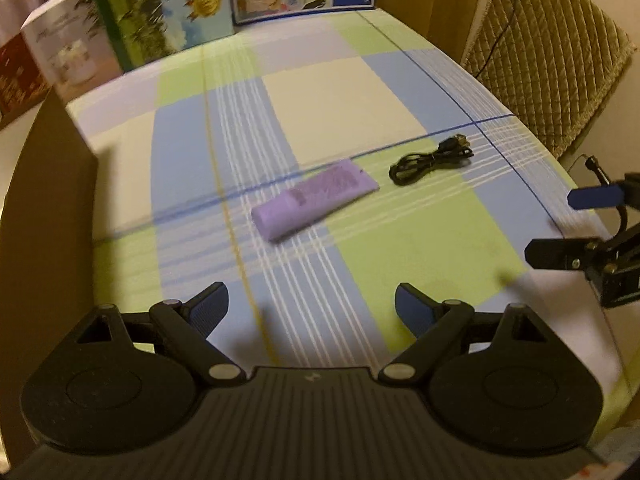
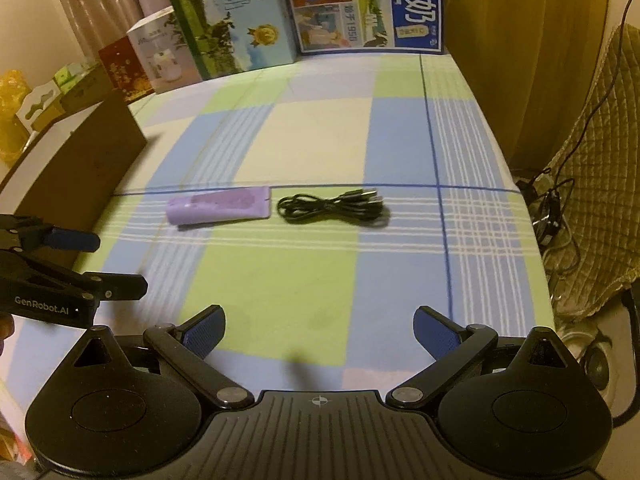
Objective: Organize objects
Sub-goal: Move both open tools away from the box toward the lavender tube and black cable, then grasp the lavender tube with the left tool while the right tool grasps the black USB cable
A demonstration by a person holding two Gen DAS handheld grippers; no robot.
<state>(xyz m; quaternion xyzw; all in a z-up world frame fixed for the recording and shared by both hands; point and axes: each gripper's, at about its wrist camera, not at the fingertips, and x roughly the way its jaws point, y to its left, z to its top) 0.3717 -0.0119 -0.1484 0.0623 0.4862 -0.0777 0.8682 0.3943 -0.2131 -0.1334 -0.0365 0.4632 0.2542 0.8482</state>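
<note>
The left claw (image 1: 312, 312) sits at the bottom of its own view with its two blue-padded fingers (image 1: 210, 310) wide apart and nothing between them. The right claw (image 2: 318, 334) looks the same in its own view: fingers spread, nothing held. Each one also peeks into the edge of the other's picture, so they are side by side above the near part of the table.

Past the claws, in the middle of each frame, lies a long lilac remote in a soft rubbery cover (image 1: 316, 200). Just beside it, to the right in the frame, is a bundled thin black cable (image 1: 432, 162). Both rest flat on the blue, green and cream checked tablecloth (image 1: 340, 100). Printed cardboard boxes (image 2: 248, 20) stand along the top of the frame, well apart from them.

Nothing looks sorted yet.

The remote and cable lie close together, so a claw going for one might bump the other. The cable is loose and floppy, so a pinch on one loop could let the rest spill out. Both views are blurry too, so aim could be off.
</note>
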